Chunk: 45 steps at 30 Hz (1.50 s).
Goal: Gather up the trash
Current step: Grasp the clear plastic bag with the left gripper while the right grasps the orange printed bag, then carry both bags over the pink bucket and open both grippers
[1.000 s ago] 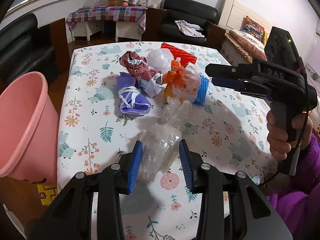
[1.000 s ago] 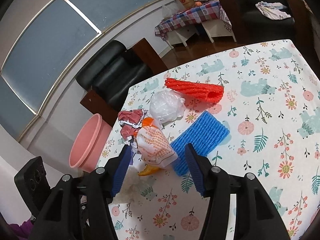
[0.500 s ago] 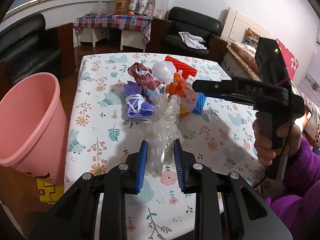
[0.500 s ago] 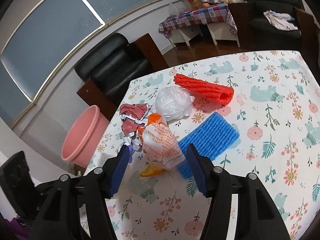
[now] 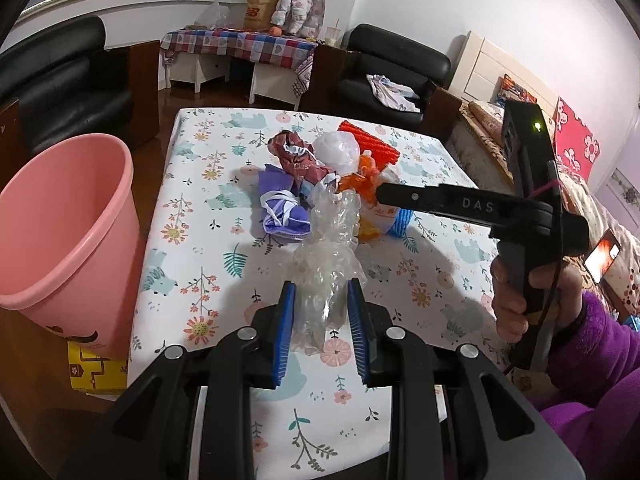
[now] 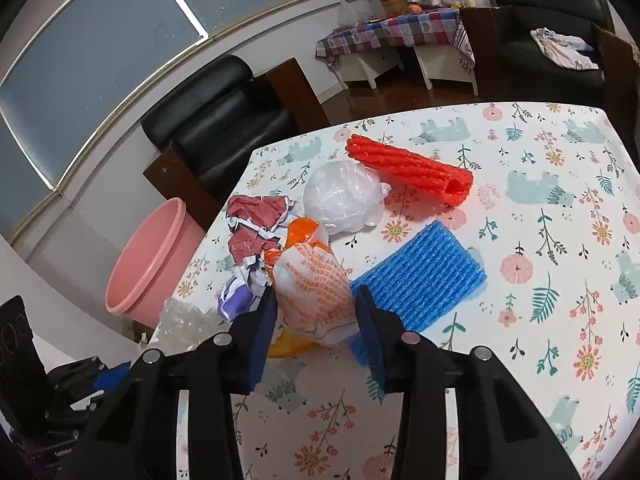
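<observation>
The left gripper [image 5: 321,300] is clamped on a crumpled clear plastic wrap [image 5: 326,264]. The right gripper [image 6: 316,308] stands spread, jaws flanking an orange-printed bag [image 6: 314,284] on the table [image 6: 540,240]. A pink bin [image 5: 60,232], left of the left fingers, shows nothing inside.

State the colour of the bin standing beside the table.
The bin is plain pink, shown best in the left wrist view.

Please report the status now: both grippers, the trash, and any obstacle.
Left gripper shut on clear plastic wrap. Right gripper open around orange-printed bag, not closed. Pink bin beside table, nothing blocking.
</observation>
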Available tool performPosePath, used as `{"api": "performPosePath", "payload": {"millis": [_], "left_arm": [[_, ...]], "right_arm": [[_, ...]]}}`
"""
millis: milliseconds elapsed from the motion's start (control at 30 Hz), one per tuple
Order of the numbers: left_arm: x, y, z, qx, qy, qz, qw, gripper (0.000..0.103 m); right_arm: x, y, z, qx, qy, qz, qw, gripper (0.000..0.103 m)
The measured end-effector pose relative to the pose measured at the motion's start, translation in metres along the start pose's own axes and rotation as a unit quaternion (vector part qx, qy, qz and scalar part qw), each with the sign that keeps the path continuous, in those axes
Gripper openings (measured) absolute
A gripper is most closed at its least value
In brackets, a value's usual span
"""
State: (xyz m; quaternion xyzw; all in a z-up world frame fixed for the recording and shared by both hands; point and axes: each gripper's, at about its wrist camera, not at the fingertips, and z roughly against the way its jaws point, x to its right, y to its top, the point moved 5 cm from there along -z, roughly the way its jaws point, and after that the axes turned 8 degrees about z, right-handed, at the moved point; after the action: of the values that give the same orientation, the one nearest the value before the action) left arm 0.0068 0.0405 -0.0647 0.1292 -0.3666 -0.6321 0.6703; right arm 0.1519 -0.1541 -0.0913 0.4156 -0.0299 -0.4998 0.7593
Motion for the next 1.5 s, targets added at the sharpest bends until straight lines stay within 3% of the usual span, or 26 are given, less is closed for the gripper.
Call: {"api": "performPosePath", "payload": {"millis": [333,667,1100,1500], "left_arm": [[-0.007,0.004,0.010,0.022,0.004,0.021,0.9995,0.026],[-0.023,0.015,0.028,0.062,0.017,0.049,0.9967,0.026],[-0.074,0.033,0.064,0.130,0.068,0.110,0.9830,0.026],[-0.121,0.033,0.089,0.159,0.117,0.155,0.9681,0.026]], "right_arm": [[0.003,0.008,0.031,0.042,0.017,-0.021,0.999,0.038],[-0.031,0.025,0.044,0.058,0.049,0.001,0.997,0.039],[-0.103,0.048,0.010,0.031,0.105,0.041,0.993,0.039],[-0.164,0.063,-0.032,-0.002,0.140,0.064,0.988,0.039]]}}
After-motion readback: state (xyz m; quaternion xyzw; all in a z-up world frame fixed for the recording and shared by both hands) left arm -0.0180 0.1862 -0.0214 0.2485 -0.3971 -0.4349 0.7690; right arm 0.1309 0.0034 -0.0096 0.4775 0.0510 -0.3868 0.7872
